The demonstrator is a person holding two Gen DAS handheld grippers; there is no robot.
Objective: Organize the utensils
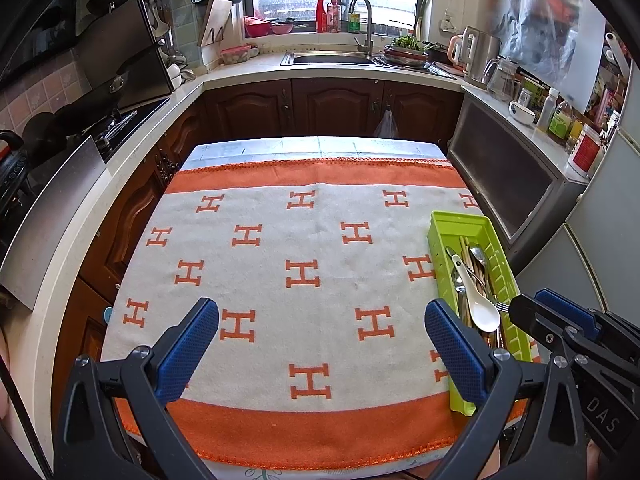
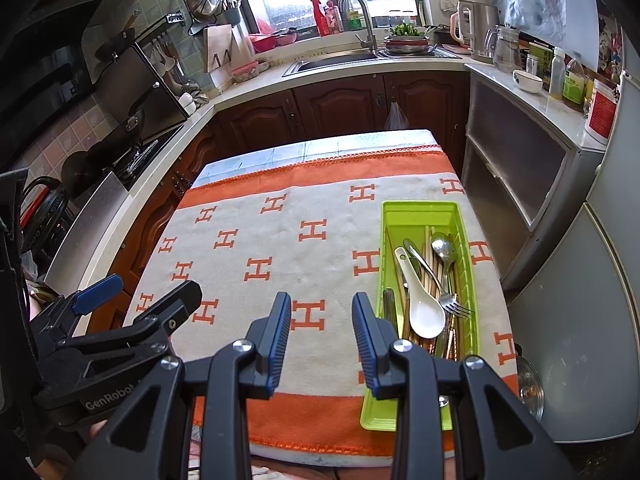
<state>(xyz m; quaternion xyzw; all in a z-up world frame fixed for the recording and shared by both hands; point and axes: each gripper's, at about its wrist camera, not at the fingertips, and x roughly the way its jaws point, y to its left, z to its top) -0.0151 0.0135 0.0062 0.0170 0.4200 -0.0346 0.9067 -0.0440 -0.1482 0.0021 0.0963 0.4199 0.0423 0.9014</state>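
Green tray at blanket's right edge holds white spoon, fork, metal spoon, chopsticks; nothing loose, so sorting looks done. 2 grippers, left & right, hover open, empty.
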